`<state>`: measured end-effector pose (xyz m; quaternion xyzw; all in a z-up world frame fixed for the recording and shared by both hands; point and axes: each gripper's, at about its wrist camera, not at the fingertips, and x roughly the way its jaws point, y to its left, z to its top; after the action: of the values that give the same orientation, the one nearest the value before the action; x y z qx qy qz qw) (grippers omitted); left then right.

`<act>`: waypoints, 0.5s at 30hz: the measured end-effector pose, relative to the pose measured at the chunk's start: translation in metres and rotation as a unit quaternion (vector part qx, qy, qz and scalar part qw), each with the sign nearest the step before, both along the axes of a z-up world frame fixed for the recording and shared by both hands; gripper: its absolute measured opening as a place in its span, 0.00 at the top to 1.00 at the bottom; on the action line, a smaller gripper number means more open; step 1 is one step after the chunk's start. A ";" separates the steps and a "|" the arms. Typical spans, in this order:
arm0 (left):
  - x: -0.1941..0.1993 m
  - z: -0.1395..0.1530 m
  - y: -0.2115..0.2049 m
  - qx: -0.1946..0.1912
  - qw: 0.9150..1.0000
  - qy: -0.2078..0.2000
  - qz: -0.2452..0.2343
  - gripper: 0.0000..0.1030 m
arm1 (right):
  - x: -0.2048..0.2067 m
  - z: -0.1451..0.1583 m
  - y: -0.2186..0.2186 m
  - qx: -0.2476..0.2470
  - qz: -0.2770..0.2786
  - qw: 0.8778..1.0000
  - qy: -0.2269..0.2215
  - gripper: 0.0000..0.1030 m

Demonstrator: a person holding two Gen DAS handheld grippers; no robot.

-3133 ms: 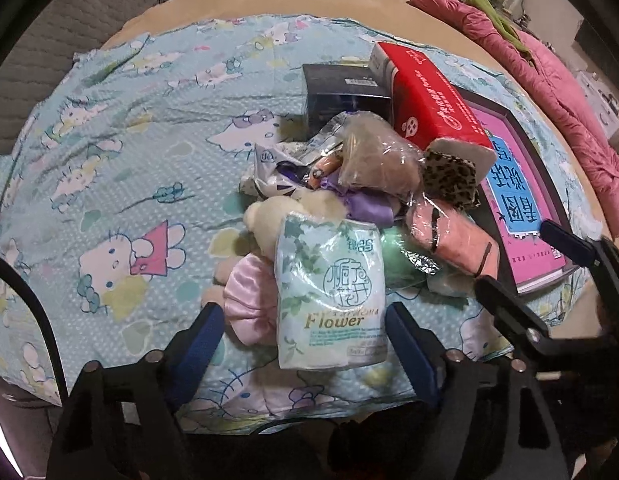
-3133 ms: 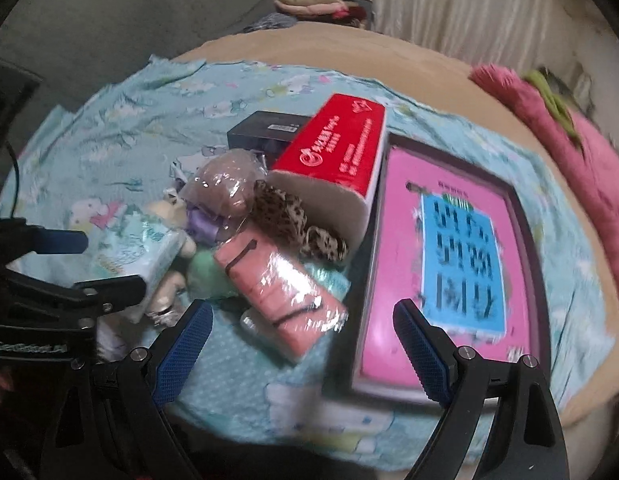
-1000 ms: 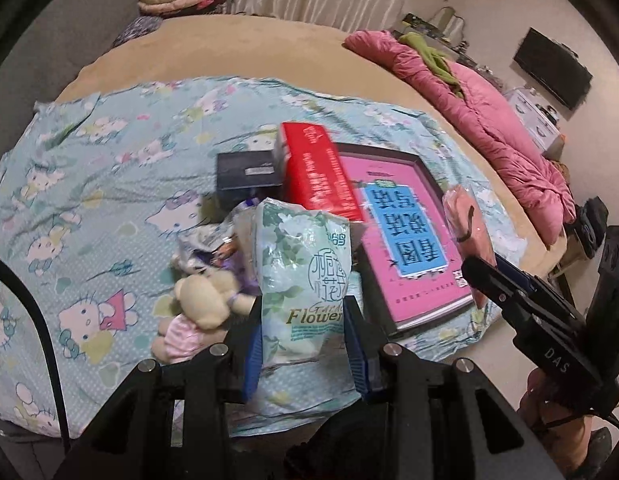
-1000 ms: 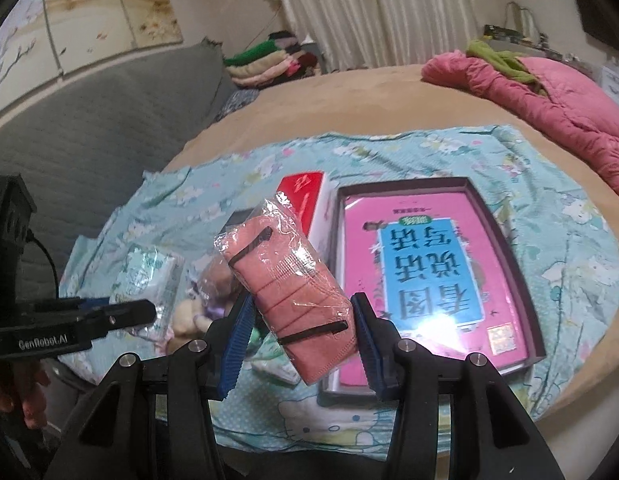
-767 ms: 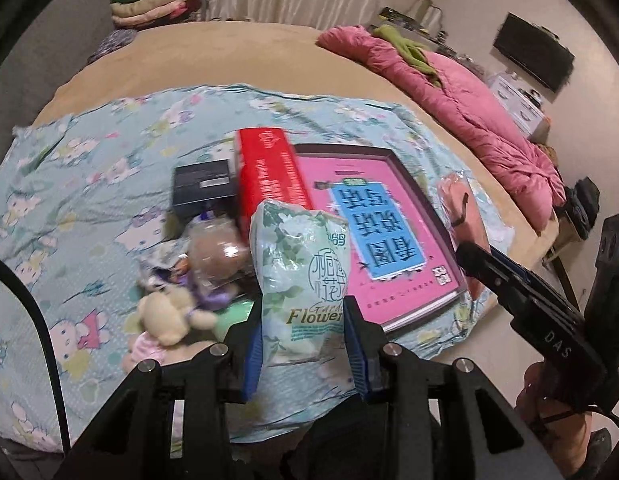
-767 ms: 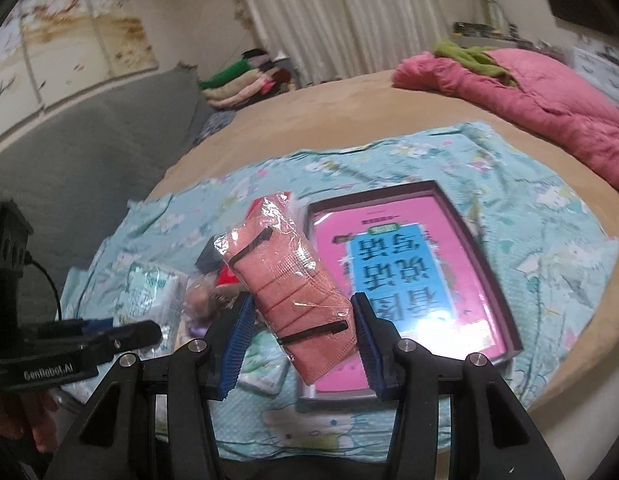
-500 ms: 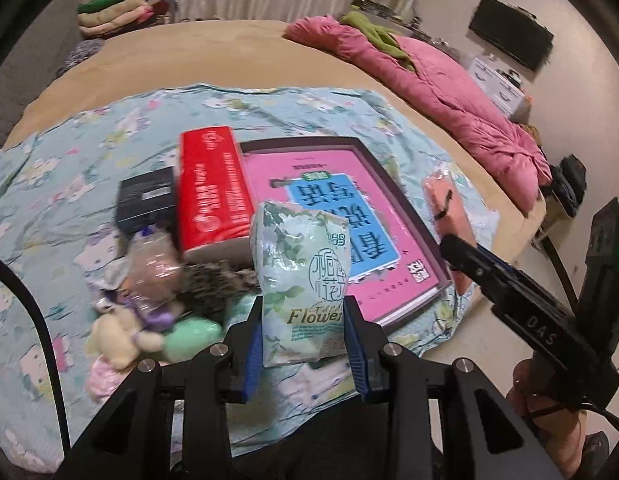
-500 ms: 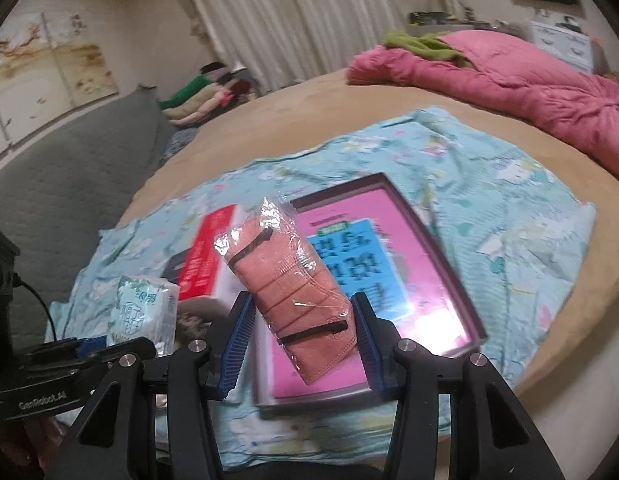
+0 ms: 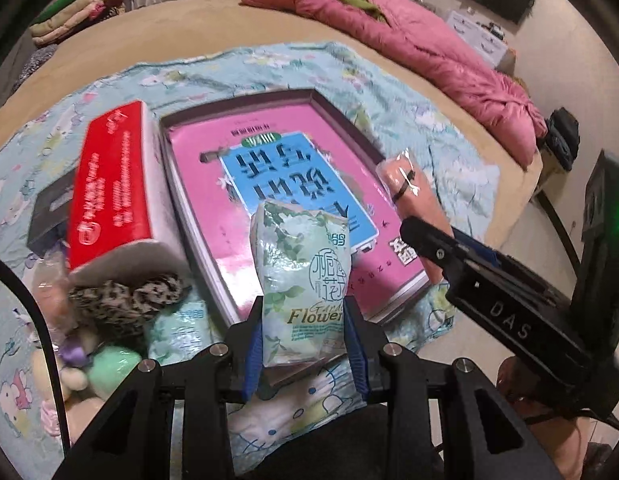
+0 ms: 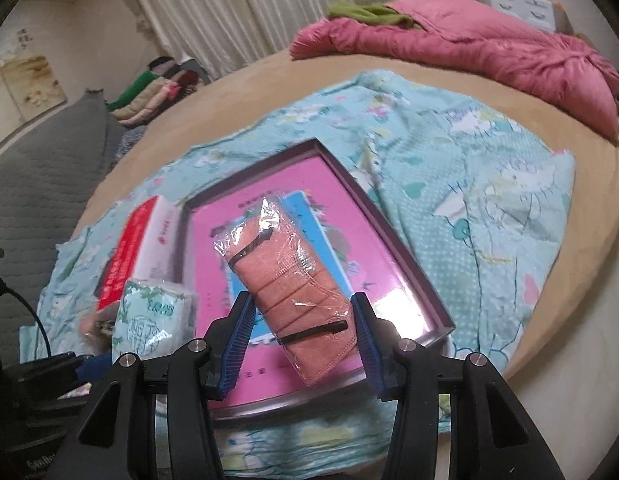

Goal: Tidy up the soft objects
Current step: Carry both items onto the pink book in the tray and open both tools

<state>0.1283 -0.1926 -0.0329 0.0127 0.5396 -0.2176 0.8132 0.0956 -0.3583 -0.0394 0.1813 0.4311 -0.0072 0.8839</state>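
Both views are taken from above the bed's near edge, angled steeply down and close. The pink tray [image 9: 197, 184] [image 10: 393, 240] and red box [image 9: 109, 184] [image 10: 129, 248] are shared.

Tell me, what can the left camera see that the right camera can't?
Only the left wrist view shows the leopard-print pouch, the plush toys and the dark box. Only the right wrist view shows the grey quilted couch and the wall painting. Both show the flower tissue pack, the wrapped orange mask, the pink tray, the red tissue box and the pink duvet.
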 end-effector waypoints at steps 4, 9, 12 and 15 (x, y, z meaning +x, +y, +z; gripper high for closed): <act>0.004 -0.013 -0.005 0.008 1.000 0.009 -0.004 0.65 | 0.007 -0.013 -0.003 -0.002 -0.006 1.000 0.016 0.51; 0.009 -0.025 -0.008 0.019 1.000 0.018 -0.005 0.65 | 0.013 -0.023 0.001 -0.013 -0.004 0.999 0.029 0.51; 0.009 -0.030 -0.010 0.023 0.999 0.023 -0.009 0.65 | 0.015 -0.028 0.001 -0.015 -0.006 0.999 0.036 0.51; 0.008 -0.033 -0.013 0.028 0.999 0.022 -0.014 0.65 | 0.017 -0.030 0.000 -0.013 -0.007 0.999 0.037 0.51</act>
<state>0.1367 -0.2053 -0.0655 0.0379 0.5626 -0.2141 0.7976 0.1127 -0.3581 -0.0697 0.1728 0.4624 -0.0255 0.8693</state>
